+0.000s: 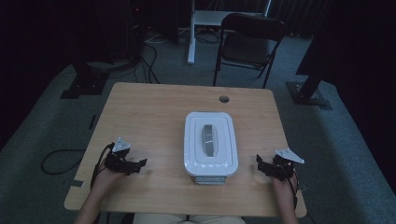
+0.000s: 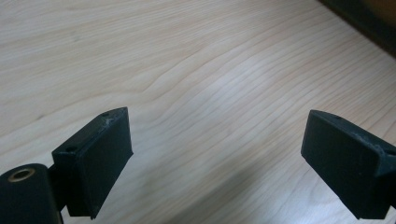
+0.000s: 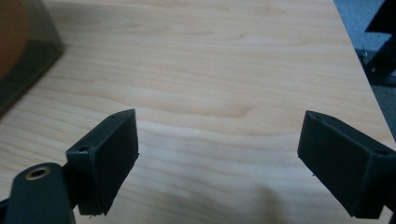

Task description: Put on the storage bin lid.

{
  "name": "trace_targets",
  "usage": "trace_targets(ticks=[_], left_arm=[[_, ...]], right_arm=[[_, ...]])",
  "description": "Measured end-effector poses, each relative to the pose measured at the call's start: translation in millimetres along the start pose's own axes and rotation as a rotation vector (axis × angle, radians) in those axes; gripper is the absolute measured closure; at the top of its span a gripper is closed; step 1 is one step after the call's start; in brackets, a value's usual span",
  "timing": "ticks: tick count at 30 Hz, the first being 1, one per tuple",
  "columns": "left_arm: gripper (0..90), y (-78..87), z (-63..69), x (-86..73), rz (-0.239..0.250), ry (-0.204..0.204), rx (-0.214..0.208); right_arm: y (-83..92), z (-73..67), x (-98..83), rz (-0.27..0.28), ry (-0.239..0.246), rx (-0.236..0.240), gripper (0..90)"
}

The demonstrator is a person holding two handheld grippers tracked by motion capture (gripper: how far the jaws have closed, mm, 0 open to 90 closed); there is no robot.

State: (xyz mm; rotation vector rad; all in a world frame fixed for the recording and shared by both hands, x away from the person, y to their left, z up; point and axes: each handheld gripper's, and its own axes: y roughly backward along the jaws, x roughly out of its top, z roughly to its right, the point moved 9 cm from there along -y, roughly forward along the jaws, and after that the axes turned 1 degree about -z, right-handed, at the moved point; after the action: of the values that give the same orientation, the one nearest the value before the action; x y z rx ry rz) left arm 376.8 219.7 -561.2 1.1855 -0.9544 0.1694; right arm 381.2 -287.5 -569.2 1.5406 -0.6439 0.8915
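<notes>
We see the white lidded box [image 1: 211, 143] mid-table [image 1: 154, 107] — left gripper [image 1: 140, 164] and right gripper [image 1: 259, 163] flank it, well apart, both with jaws wide and empty

Before you lies a light wooden desk [image 1: 154, 116] with rounded corners and a small round cable hole [image 1: 224, 99] near its far edge. Beyond it, a dark folding chair [image 1: 249, 44] stands on the grey carpet [image 1: 345, 154], just beside a white stand leg [image 1: 191, 37]. To your far left, black cables [image 1: 148, 65] run across the floor toward a dark equipment base [image 1: 84, 84], and another cable loop [image 1: 56, 161] lies beside the desk. At your far right, a black post on a flat foot plate [image 1: 308, 91] rests on the carpet.
</notes>
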Motion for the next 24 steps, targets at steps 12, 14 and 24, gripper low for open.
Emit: trace_targets(ticks=[12, 14, 24], left_arm=[[9.4, 20.3, -27.3, -27.9, -0.009, 0.083, 0.102], [9.4, 21.6, -31.1, -33.0, -0.013, 0.103, 0.123], [9.4, 30.6, -50.3, -51.8, -0.013, 0.185, 0.221]], right_arm=[[6.4, 18.4, -14.6, -0.065, -0.020, -0.048, 12.1], [6.6, 19.7, -17.4, -0.089, -0.014, -0.060, 12.1], [9.8, 23.7, -23.5, -0.123, -0.029, -0.111, 13.1]])
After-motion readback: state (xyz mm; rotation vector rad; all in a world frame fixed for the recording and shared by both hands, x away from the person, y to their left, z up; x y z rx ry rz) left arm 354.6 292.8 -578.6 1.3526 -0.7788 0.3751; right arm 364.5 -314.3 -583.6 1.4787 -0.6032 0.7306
